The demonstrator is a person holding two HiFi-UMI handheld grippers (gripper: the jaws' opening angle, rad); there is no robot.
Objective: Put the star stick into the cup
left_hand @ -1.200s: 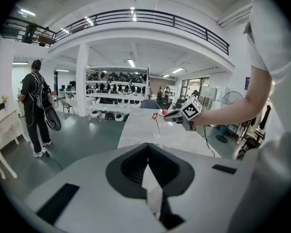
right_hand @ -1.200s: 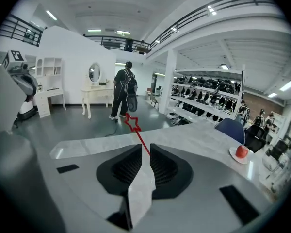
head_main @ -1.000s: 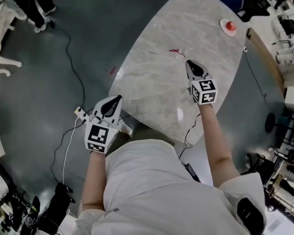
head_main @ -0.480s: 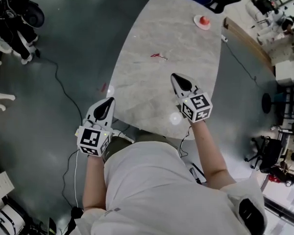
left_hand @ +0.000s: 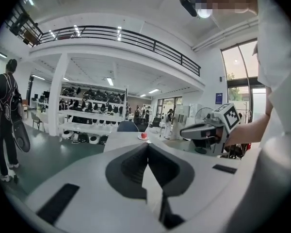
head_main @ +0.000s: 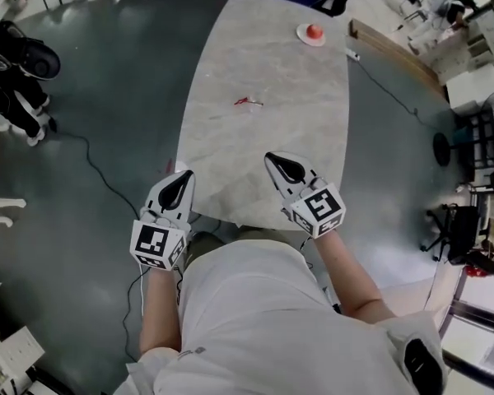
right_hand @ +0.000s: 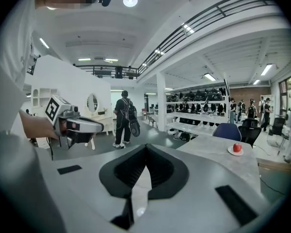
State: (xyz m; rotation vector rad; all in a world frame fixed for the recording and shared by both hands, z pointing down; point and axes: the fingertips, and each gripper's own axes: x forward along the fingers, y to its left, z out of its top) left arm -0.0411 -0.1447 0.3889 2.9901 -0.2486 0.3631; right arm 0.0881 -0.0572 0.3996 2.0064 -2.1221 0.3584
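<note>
Grey marble, one red accent
We see a grey-veined table (head_main: pixel 263 56), a red star stick (head_main: pixel 249 101), a white left gripper (head_main: pixel 186 174) and right gripper (head_main: pixel 270 156).

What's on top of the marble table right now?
A thin red stick lies near the middle; a small red object sits on a white plate at the far end. The right gripper covers part of the near edge.

Before you runs a long bench (head_main: pixel 292 89) of pale grey marbled stone with rounded ends. Near its middle, toward the left edge, the thin red star stick (head_main: pixel 248 101) lies flat. Well apart from it, at the far end, a white saucer (head_main: pixel 302 35) carries a small round red thing (head_main: pixel 313 30).
</note>
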